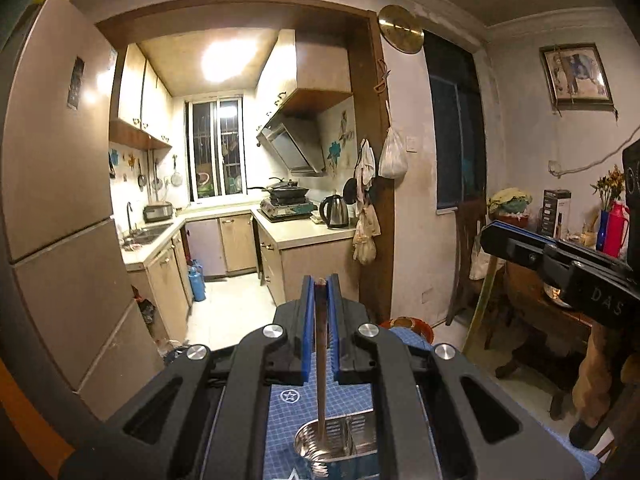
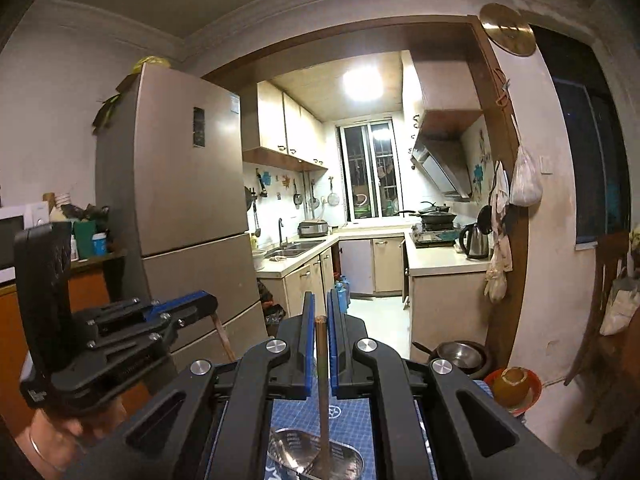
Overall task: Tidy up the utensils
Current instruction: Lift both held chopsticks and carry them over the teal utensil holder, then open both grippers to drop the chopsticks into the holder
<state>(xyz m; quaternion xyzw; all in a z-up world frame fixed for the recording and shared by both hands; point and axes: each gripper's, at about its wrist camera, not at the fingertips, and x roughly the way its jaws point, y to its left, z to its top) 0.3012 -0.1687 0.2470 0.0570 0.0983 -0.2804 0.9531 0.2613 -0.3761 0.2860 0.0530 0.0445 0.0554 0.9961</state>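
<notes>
My left gripper (image 1: 320,280) is shut on a brown chopstick (image 1: 321,360) that hangs down between its blue pads into a steel utensil holder (image 1: 336,440) on a blue grid mat (image 1: 288,400). My right gripper (image 2: 320,300) is shut on another brown chopstick (image 2: 322,392), whose lower end reaches into the same steel holder (image 2: 312,456). The right gripper shows at the right of the left wrist view (image 1: 560,264). The left gripper shows at the left of the right wrist view (image 2: 120,340), with a chopstick (image 2: 224,340) under it.
A kitchen lies ahead with a fridge (image 2: 180,200), counters (image 1: 304,228), a kettle (image 1: 335,211) and a stove. A wooden table (image 1: 560,320) with a red thermos (image 1: 616,228) stands right. A steel bowl (image 2: 460,354) sits on a stool.
</notes>
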